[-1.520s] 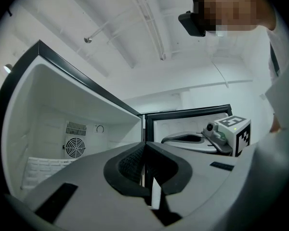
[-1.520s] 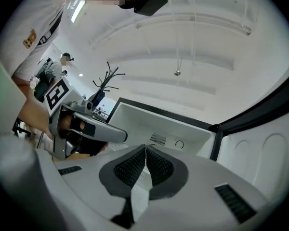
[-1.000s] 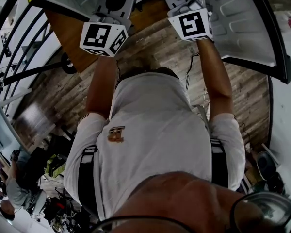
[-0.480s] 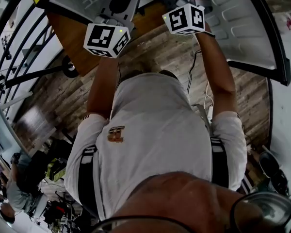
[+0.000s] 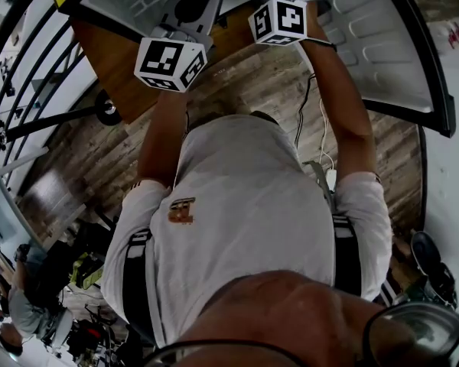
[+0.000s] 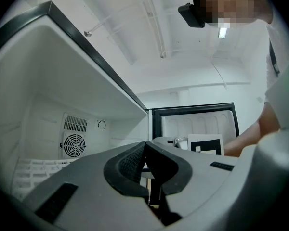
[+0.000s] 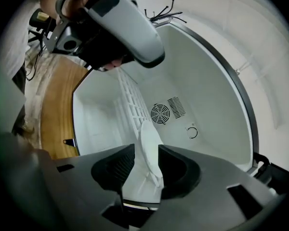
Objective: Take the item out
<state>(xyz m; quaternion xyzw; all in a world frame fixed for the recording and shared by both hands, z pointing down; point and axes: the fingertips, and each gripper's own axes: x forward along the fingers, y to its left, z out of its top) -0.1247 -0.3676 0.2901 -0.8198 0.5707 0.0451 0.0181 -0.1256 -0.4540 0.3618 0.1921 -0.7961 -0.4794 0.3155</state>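
Observation:
A small white fridge (image 7: 207, 95) stands open in front of me. A white plate (image 7: 151, 148) lies flat against its wire shelf (image 7: 130, 93), below the round fan grille (image 7: 160, 113). My right gripper (image 7: 143, 160) reaches inside; its jaws are opening, one on each side of the plate's near edge, and the pads do not press on it. My left gripper (image 6: 144, 148) is shut with nothing seen between its pads, held at the fridge mouth to the left of the right one. The head view shows only the marker cubes (image 5: 166, 61) and arms.
The fridge door (image 5: 382, 44) hangs open on the right, its moulded shelves facing me. A wooden top (image 5: 115, 60) runs under the fridge front. The left gripper's body (image 7: 111, 28) hangs close above the right one. Cables (image 5: 310, 113) trail down by the right arm.
My right gripper has pushed further up into the fridge and its marker cube has turned. The left gripper has barely moved.

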